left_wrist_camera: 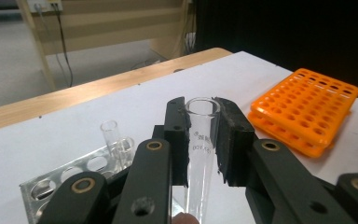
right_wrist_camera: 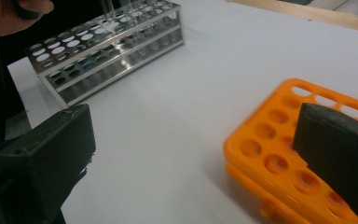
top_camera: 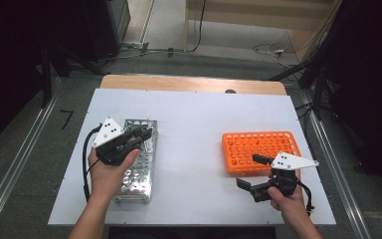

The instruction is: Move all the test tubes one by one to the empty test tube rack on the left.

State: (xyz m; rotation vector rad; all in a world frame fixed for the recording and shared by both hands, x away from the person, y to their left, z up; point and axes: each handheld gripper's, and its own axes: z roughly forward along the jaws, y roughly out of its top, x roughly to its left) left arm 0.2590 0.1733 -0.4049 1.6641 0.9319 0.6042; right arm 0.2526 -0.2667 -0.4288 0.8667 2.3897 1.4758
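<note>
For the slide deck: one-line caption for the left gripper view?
Left claw shut on a clear tube above the metal rack; orange rack beyond.

Between your left gripper and your right gripper the white table lies bare — you have open room to pass there. Under your left gripper stands the metal rack, and one glass tube rises from it just beside the jaws, which are closed on a test tube. Just beyond your right gripper's wide-apart jaws sits the orange rack — low, but in the way.
</note>
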